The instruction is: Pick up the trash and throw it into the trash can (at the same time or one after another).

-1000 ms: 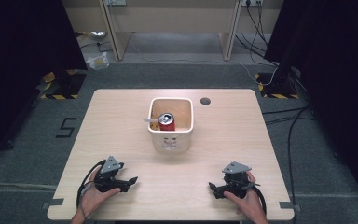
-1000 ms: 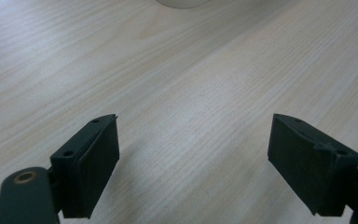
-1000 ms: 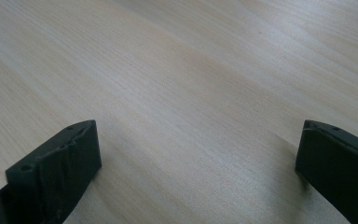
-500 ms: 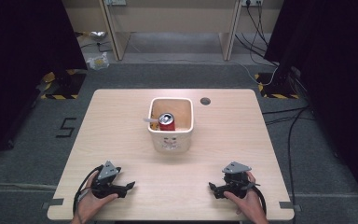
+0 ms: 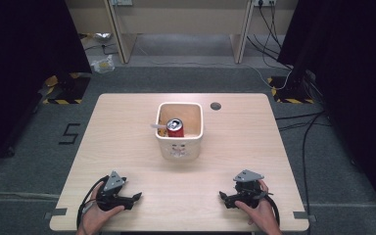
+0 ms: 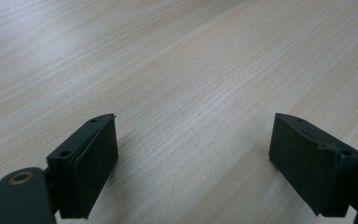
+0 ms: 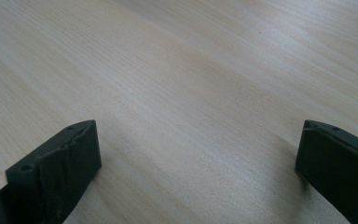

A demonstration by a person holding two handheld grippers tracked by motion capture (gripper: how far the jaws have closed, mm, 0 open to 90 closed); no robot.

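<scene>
Jaws on both the left gripper (image 5: 136,197) and right gripper (image 5: 222,196) stand apart, empty, low over the bench (image 5: 127,122). We would judge a centred, upright approach best for the red can (image 5: 175,128), which stands inside the white bin (image 5: 179,150).

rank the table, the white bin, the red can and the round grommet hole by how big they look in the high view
1. table, by far the largest
2. white bin, at its middle
3. red can, standing inside the bin
4. grommet hole, the dark round spot right of the bin; smallest, though it lies farther from the camera than the can
</scene>
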